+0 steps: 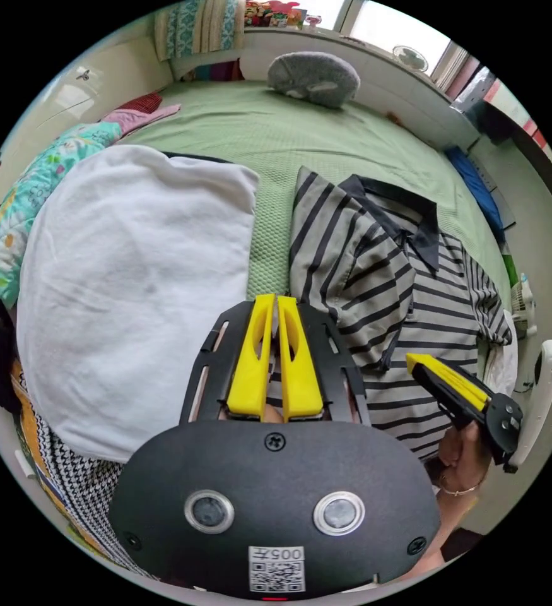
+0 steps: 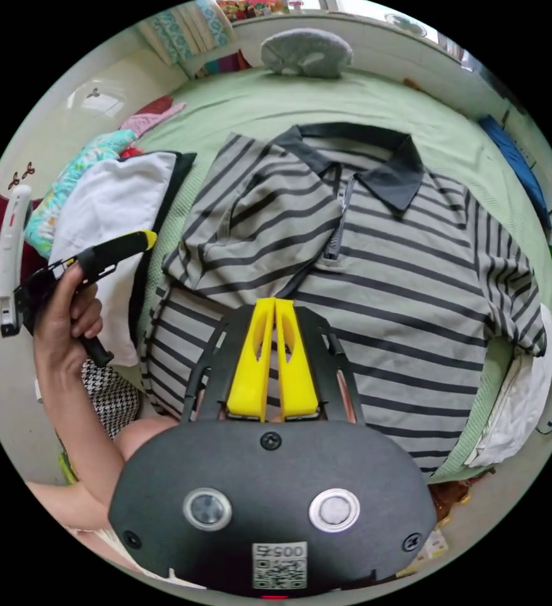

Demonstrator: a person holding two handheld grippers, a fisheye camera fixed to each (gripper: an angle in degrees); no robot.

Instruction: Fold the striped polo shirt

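Striped polo shirt lies face up on a green bed, collar twd the far side, one sleeve folded in over the chest. White cloth sits just beside it. Left tool hovers over the shirt's edge next to that cloth, jaws narrow, nearly touching, w/ nothing betw them. Right tool hangs above the shirt's lower front, jaws likewise narrow & empty. A grey cushion rests at the bed's far end.
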